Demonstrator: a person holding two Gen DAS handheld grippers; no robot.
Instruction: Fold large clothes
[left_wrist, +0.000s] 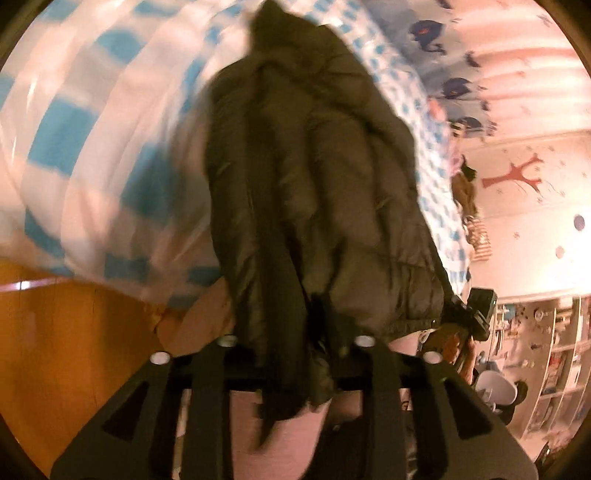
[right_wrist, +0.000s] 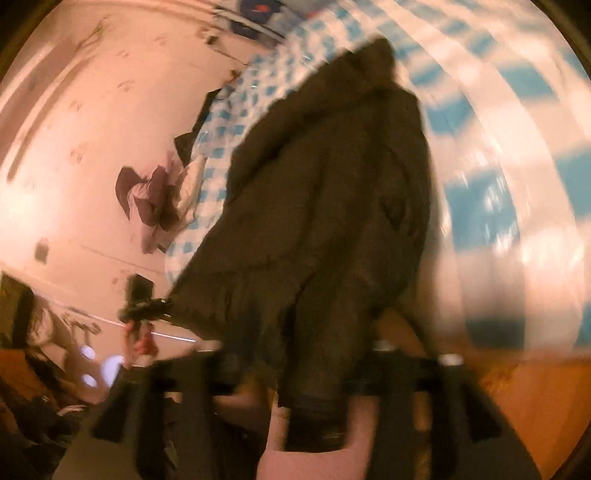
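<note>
A dark olive puffer jacket (left_wrist: 314, 177) lies lengthwise on the bed, hood end away from me, and fills the middle of both wrist views (right_wrist: 332, 192). My left gripper (left_wrist: 295, 347) is shut on a bunched fold of its near hem, which hangs down between the fingers. My right gripper (right_wrist: 295, 354) grips the hem in the same way, with a dark cuff drooping below the fingers. Each view shows the other gripper at the jacket's far lower corner: the right one (left_wrist: 469, 317), the left one (right_wrist: 144, 306). Both pictures are blurred.
The jacket rests on a blue-and-white checked sheet (left_wrist: 92, 147) (right_wrist: 517, 166). An orange wooden surface (left_wrist: 55, 332) runs below the bed edge. A printed pillow (left_wrist: 443, 55) lies at the head, crumpled clothes (right_wrist: 155, 199) beside the wall, and shelves (left_wrist: 554, 362) stand at the right.
</note>
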